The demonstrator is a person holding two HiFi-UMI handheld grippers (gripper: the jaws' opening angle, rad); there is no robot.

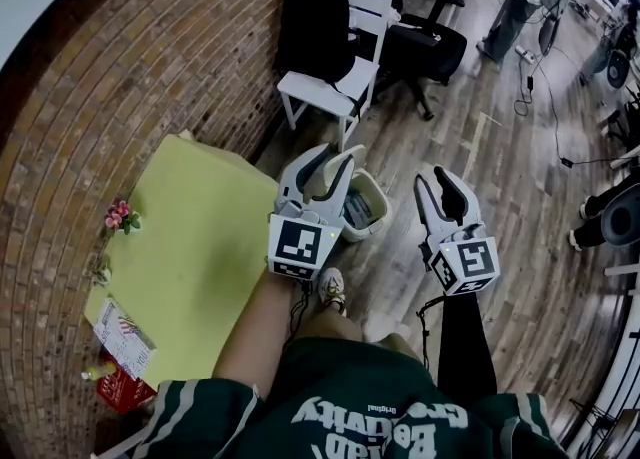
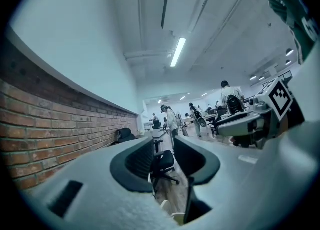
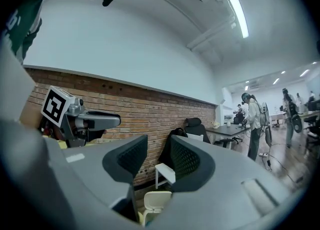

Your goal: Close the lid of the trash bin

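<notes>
Step in hand: the approach, as I judge it. The person stands short of the trash bin (image 1: 379, 219) with both tools held out level in front, and neither one touches it.
Where the bin is: on the wooden floor (image 1: 480, 217) just ahead of the person's shoe, off the corner of the yellow table (image 1: 190, 247) and in front of the white chair (image 1: 335, 92) that carries a black backpack (image 1: 313, 27). In the head view the left gripper (image 1: 338, 157) covers part of it.
Lid: in the right gripper view the cream lid (image 3: 156, 200) seems to stand up behind the bin's mouth, so the closing is not yet done.
Left gripper: jaws apart, with only the room and a distant office chair showing through the gap. It carries nothing.
Right gripper (image 1: 434, 177): jaws parted too, a clear gap between the pads, also empty. It sits to the right of the bin and apart from it.
Next move calls for: lowering one tool towards the raised lid, the left looking nearer, and getting it behind or over the top edge to tip it forward and down.
Care needed: the bin looks light, so a hard push may shove it along rather than close it. The other tool could steady the rim.
</notes>
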